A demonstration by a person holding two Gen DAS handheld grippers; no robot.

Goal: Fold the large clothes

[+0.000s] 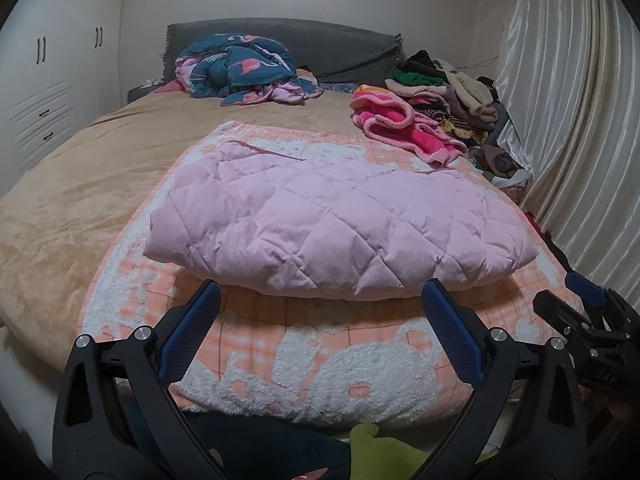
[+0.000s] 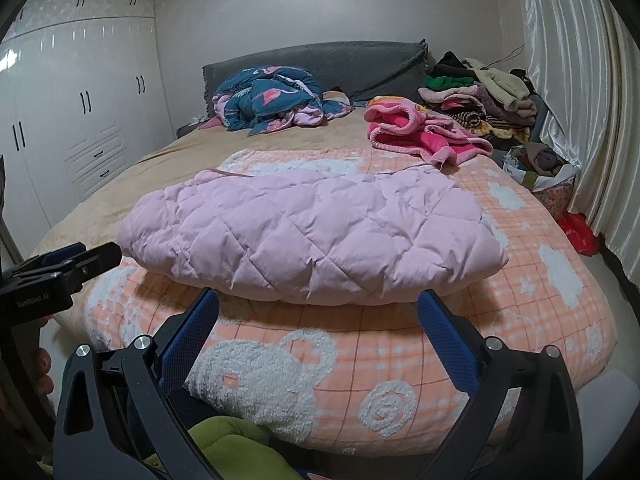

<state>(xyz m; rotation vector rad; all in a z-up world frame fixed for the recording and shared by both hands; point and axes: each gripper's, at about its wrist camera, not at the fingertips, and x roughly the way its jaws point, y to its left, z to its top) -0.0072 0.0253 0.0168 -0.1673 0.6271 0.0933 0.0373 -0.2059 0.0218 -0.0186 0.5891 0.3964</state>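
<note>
Jacket (image 1: 332,216), pink & quilted, lies folded into a thick flat bundle on the peach bear-print blanket (image 1: 320,364), at 12 o'clock from both your grippers. Its near rounded edge sits just past the fingertips in each wrist view; no contact w/ either tool. A thin darker pink trim line shows along the far edge at approx 11 o'clock.

Your left gripper (image 1: 320,304) is spread wide, jaws well apart, blue pads facing in, nothing between them. It hovers over the blanket's near edge. Your right gripper (image 2: 318,306) is likewise wide apart & empty, same posn relative to the jacket. In the left view the right tool shows at 4 o'clock; in the right view the left tool shows at 9 o'clock, w/ fingers of your hand (image 2: 42,364) visible at the frame edge below it.

Blanket covers the near right part of the bed (image 1: 80,184), over a tan sheet. At 12 o'clock far back, a crumpled teal flamingo-print quilt (image 1: 244,68) sits against the grey headboard (image 1: 332,44). At 1 o'clock, a bright pink fleece garment (image 1: 396,124) lies loose, touching the blanket's far corner. Beyond it at 2 o'clock, a pile of mixed clothes (image 1: 452,88) near the white curtain (image 1: 568,92). White wardrobe (image 1: 48,80) at 10 o'clock. Green fabric (image 2: 228,436) at 6 o'clock, below the bed edge.
</note>
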